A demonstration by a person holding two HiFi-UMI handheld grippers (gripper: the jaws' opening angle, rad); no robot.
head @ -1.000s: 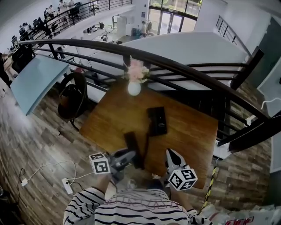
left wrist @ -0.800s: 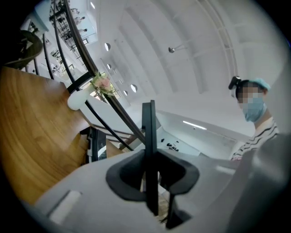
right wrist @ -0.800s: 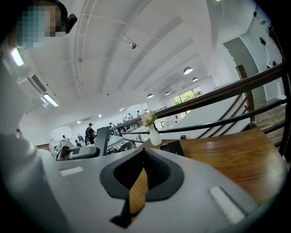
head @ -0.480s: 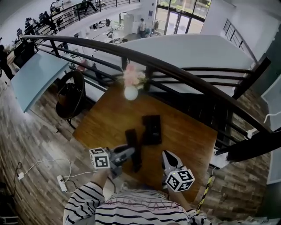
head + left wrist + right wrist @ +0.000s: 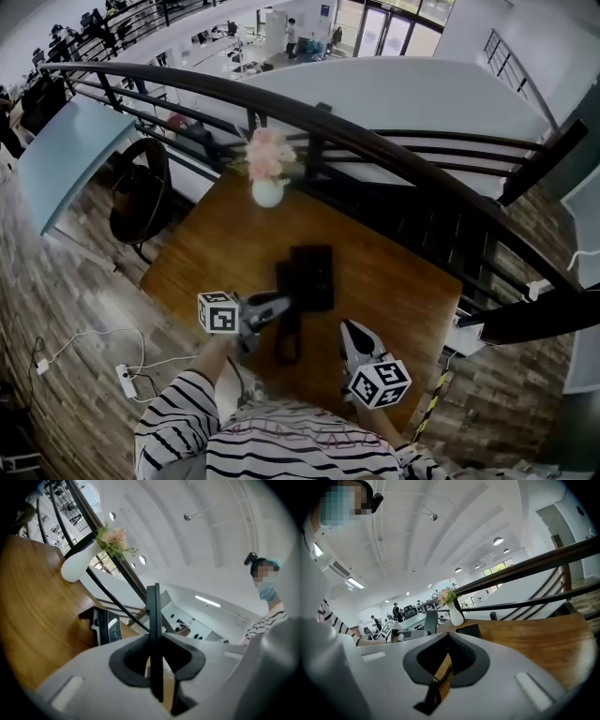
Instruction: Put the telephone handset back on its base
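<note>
Black and slab-like, the telephone handset is clamped in the left gripper. In the left gripper view the two jaws press on its flat sides, and it stands edge-on as a thin dark bar rising beyond them. From the head view the handset hangs over the wooden table, its far end right against the left side of the telephone base. Whether the two touch cannot be told, but the handset is not seated on the base. The base lies flat near the middle of the table, its length running toward the far edge. A black coiled cord loops on the wood between the handset and the near edge. The right gripper hovers over the near edge, to the right of the cord and well apart from the base. Its jaws meet at the tips with nothing pinched between them; only wood and the cord show through the gap behind the tips. A white vase of pink flowers stands upright at the far edge, close to the dark railing. The person's striped sleeve shows below the left gripper.
</note>
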